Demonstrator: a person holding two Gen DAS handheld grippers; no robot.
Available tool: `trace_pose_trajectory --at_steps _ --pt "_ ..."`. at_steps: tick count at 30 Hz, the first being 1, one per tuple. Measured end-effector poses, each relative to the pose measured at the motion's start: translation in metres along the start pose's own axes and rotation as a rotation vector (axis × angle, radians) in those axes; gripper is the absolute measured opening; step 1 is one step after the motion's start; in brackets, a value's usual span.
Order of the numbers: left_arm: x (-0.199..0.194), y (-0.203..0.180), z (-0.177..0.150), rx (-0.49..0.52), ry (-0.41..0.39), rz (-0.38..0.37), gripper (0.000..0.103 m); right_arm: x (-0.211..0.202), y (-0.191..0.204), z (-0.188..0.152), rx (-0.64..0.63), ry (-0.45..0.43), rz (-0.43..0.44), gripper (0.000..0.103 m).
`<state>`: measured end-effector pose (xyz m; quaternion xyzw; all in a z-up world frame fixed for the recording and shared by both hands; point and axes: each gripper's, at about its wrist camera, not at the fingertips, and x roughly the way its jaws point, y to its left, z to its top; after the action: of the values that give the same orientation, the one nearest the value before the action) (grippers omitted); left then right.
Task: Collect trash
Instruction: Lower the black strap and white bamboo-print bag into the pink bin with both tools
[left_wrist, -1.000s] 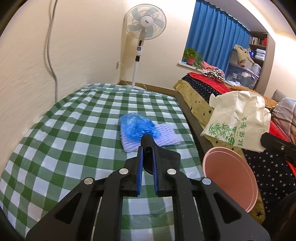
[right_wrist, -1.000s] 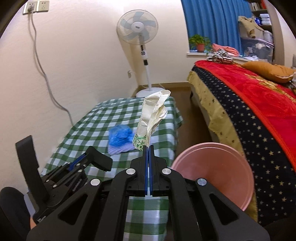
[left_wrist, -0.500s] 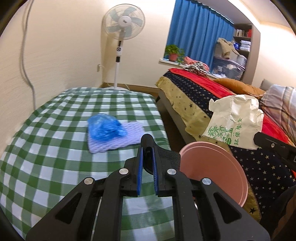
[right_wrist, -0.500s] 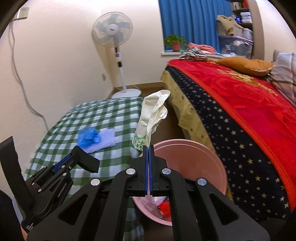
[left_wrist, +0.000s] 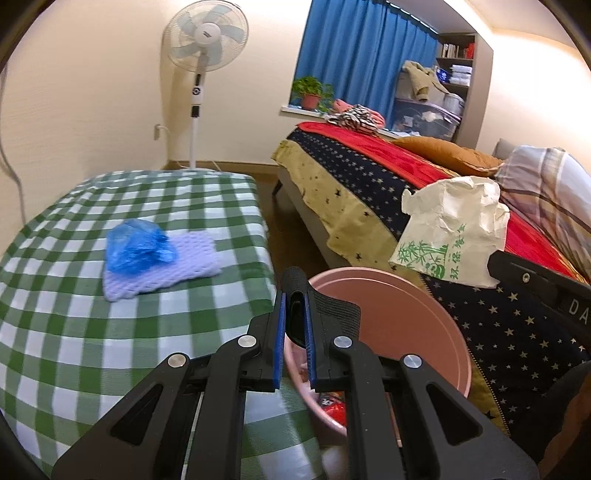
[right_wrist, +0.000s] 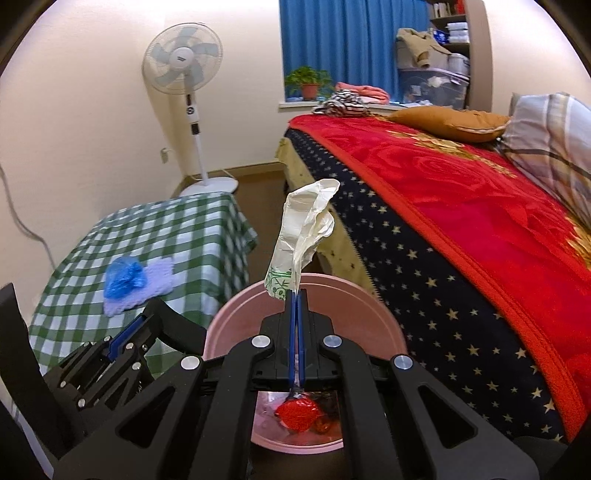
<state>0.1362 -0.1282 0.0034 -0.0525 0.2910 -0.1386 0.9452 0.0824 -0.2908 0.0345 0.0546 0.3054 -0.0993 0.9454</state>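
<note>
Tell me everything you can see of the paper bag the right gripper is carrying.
The paper bag is cream, crumpled and flattened, with green bamboo art and characters printed near its lower end. The right gripper is shut on that lower edge, so the bag stands up and leans slightly right. It hangs in the air above the pink bin; nothing else touches it.

Cream walls (left_wrist: 92, 92) under warm light; a white standing fan (left_wrist: 201, 55) stands on the brown floor (right_wrist: 258, 181) past the far edge of the green-checked counter (left_wrist: 55, 332). Blue curtains (left_wrist: 354, 62) hang behind a potted plant (left_wrist: 310, 92) on the sill. A bed (right_wrist: 461, 206) with red blanket, orange pillow (right_wrist: 450, 120), shelves (left_wrist: 458, 59) beyond
</note>
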Motion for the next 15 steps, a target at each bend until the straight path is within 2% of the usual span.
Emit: trace_pose_trajectory --at_steps 15 --pt "0.02 -0.016 -0.009 0.015 0.042 -0.042 0.01 0.01 -0.011 0.001 0.028 0.01 -0.067 0.001"
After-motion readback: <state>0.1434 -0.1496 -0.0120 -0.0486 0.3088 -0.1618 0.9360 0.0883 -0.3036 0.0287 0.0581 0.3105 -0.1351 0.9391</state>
